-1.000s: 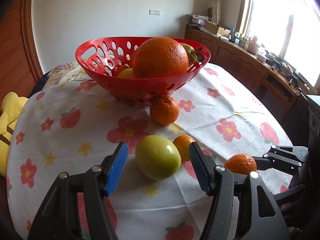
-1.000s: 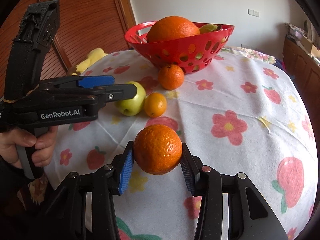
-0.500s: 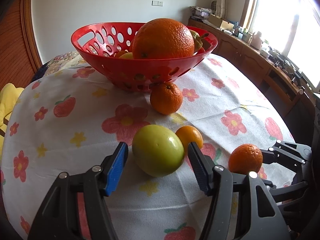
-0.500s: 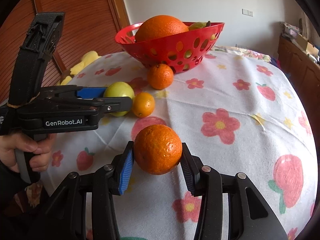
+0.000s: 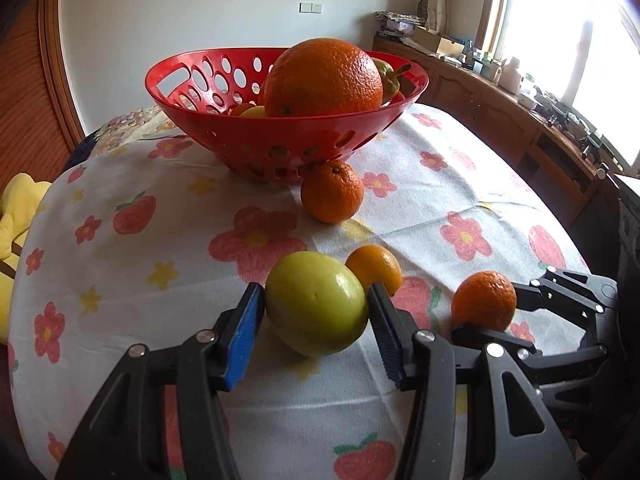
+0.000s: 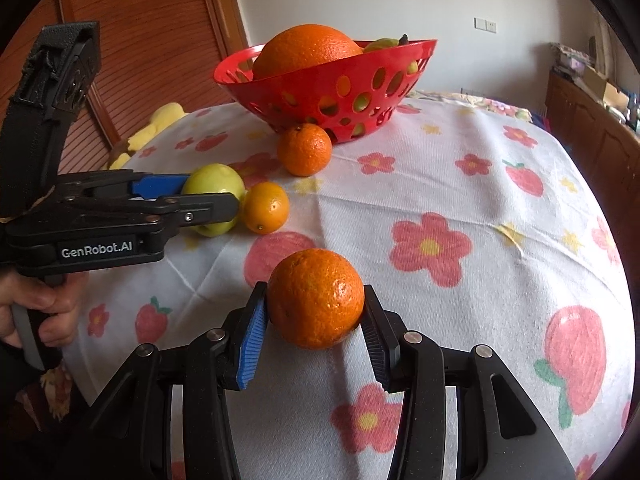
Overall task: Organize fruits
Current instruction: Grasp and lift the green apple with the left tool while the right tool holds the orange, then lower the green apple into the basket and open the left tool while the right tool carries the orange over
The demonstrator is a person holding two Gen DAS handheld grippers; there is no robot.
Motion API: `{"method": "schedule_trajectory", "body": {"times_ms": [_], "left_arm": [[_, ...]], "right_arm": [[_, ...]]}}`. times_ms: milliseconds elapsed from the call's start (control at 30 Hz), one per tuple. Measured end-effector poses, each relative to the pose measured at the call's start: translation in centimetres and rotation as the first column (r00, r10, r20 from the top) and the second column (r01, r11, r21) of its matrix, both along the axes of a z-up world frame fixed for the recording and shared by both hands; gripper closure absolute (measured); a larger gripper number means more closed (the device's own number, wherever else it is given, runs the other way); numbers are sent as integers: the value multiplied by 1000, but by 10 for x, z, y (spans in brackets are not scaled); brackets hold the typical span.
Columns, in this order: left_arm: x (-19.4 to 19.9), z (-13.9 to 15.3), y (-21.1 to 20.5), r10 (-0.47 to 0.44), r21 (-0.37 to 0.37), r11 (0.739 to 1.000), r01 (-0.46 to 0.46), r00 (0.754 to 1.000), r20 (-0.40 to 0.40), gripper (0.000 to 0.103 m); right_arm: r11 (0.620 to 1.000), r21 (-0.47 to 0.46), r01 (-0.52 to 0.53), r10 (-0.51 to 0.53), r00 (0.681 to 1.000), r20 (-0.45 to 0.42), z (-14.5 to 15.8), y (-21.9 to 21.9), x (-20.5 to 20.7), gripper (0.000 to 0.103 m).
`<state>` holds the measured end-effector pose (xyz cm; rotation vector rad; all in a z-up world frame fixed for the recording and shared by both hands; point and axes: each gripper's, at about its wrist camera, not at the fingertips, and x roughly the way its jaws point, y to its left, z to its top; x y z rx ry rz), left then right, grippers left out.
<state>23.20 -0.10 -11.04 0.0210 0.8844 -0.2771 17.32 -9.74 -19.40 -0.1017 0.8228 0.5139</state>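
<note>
A green apple lies on the flowered tablecloth. My left gripper is closing around the apple, and both pads touch its sides. A small orange rests against the apple's far right side. My right gripper is shut on a tangerine just over the cloth, also visible in the left wrist view. The red perforated basket stands at the back with a big orange and other fruit inside. Another tangerine sits in front of the basket.
A yellow soft object hangs at the table's left edge. A wooden sideboard with clutter runs under the window on the right. A wooden door is behind the left side. A hand holds the left gripper's handle.
The left jaws have narrowed from wide of the green apple until the pads meet its sides. The right gripper has kept its hold on the tangerine with little movement.
</note>
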Motion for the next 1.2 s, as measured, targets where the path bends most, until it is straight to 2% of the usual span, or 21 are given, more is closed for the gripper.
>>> {"method": "schedule_trajectory", "body": {"times_ms": [333,600,967,1200], "left_arm": [[-12,20,20,34,-10,999,-34,999,38,52],[-11,52,25,26,-27,999,-24,994,104,51],[29,103,34,13,-14,1000,-10,974,225,51],[69,112,44,21,-13,1000,-18,971,239,51]], "right_arm": [[1000,17,3,-2,1000,-7,-1,-3,1,58],[1000,0,-11,11,1000,4,6,0,0,58],[999,7,-45,44,991,127,64,-4,20,58],[998,19,-62,57,978,200,107,-5,52,58]]}}
